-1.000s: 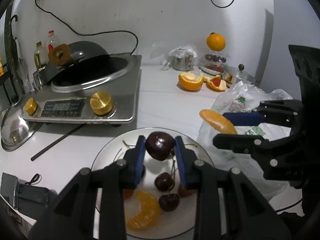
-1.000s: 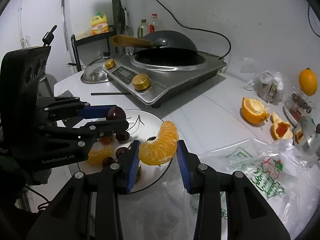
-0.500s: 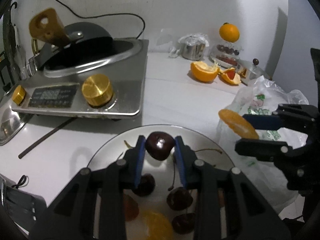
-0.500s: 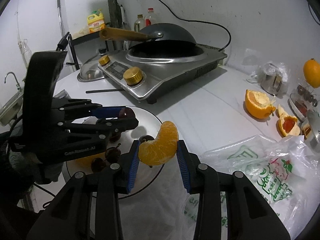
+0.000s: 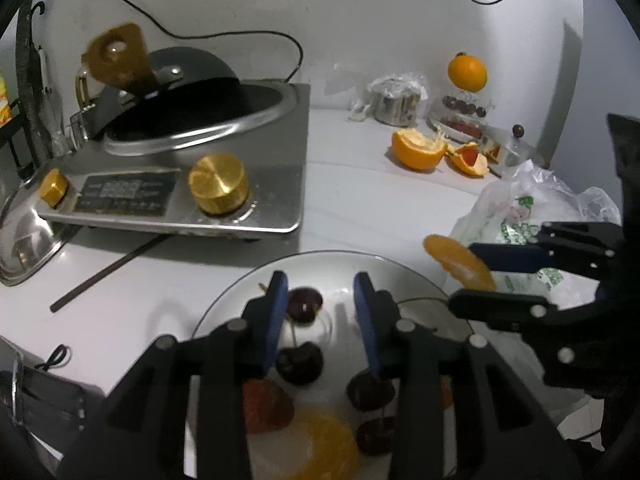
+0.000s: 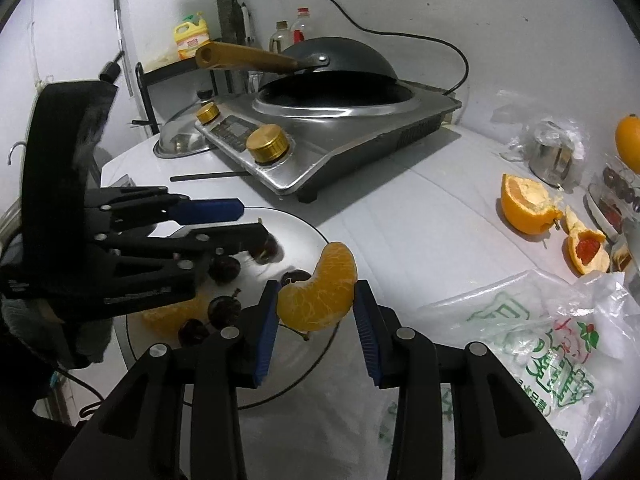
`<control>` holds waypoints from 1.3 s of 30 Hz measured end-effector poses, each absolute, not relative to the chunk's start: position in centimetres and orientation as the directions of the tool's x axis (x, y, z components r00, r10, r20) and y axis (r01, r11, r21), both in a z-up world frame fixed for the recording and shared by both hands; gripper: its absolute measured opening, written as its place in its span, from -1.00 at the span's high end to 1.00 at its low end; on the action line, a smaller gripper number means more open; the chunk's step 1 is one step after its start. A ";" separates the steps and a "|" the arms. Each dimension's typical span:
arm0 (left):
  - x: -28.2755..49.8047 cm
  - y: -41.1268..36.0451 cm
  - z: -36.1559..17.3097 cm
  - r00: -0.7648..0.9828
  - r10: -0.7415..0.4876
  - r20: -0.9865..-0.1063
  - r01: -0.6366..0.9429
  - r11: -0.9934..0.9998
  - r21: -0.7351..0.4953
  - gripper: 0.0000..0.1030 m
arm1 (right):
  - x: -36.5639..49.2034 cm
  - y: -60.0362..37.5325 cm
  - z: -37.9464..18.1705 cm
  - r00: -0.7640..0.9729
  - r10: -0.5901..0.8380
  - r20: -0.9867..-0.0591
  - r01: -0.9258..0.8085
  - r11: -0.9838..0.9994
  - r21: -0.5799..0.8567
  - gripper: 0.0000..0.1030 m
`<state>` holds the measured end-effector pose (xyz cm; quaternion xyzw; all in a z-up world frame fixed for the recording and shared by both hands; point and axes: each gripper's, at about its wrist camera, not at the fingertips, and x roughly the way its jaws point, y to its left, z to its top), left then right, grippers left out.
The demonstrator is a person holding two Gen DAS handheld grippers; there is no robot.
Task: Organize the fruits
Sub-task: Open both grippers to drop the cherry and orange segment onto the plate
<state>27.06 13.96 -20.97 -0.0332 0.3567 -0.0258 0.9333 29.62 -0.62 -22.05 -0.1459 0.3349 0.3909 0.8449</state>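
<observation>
A white plate (image 5: 344, 264) at the table's front holds several dark cherries, a strawberry (image 5: 266, 404) and an orange segment (image 5: 332, 444). My left gripper (image 5: 320, 296) is open above the plate; a cherry (image 5: 305, 305) lies on the plate by its left finger. My right gripper (image 6: 316, 304) is shut on an orange segment (image 6: 320, 294) and holds it above the plate's right edge (image 6: 320, 236). That gripper also shows in the left wrist view (image 5: 476, 276).
An induction cooker (image 5: 180, 184) with a black wok (image 6: 332, 76) stands behind the plate. A chopstick (image 5: 108, 276) lies before it. A plastic bag (image 6: 540, 332) lies right of the plate. Orange peels (image 5: 418, 148), a whole orange (image 5: 467, 72) and a steel cup (image 5: 394, 104) stand at the back right.
My left gripper has opened and let go of the cherry, which now lies on the plate. My right gripper still holds the orange segment in about the same place.
</observation>
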 end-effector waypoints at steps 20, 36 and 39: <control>22.1 17.1 -21.0 0.765 -0.042 -0.643 -0.045 0.992 -0.118 -0.27 | 28.8 4.1 -23.9 0.381 0.564 -0.733 -0.807 0.589 0.034 0.24; 21.0 16.2 -20.3 0.777 -0.028 -0.629 -0.044 0.994 -0.098 -0.27 | 27.9 2.8 -22.8 0.415 0.560 -0.717 -0.789 0.614 0.022 -0.01; 20.5 15.7 -19.8 0.784 -0.026 -0.620 -0.042 0.995 -0.094 -0.27 | 27.5 2.1 -22.3 0.429 0.559 -0.710 -0.782 0.623 0.017 -0.01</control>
